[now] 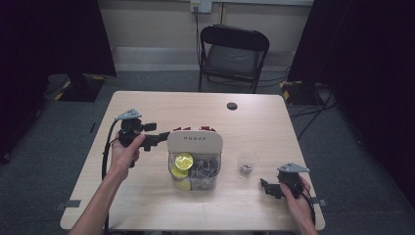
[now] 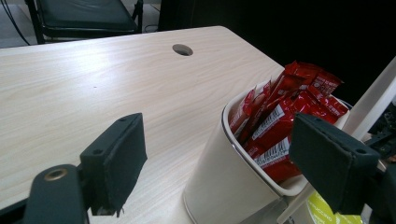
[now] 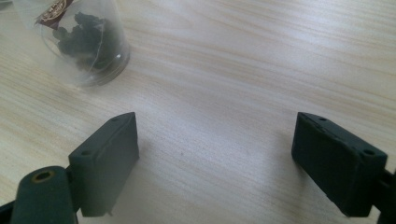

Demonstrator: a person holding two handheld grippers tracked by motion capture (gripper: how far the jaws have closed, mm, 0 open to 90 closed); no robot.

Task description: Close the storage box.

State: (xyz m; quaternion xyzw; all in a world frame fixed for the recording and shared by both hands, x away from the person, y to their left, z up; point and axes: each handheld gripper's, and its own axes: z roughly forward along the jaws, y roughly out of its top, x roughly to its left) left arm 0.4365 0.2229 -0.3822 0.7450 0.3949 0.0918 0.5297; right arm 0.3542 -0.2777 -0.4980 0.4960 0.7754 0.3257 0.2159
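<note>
Left tool with jaws apart right at the white organizer's back compartment of red sachets, gripping nothing, organizer mid-desk; right tool jaws apart and empty, low over bare desk near the clear cup.

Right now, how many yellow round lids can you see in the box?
2: one yellow lid sits on top in the clear front compartment, the other yellow lid lies lower at the front; more may be hidden.
</note>
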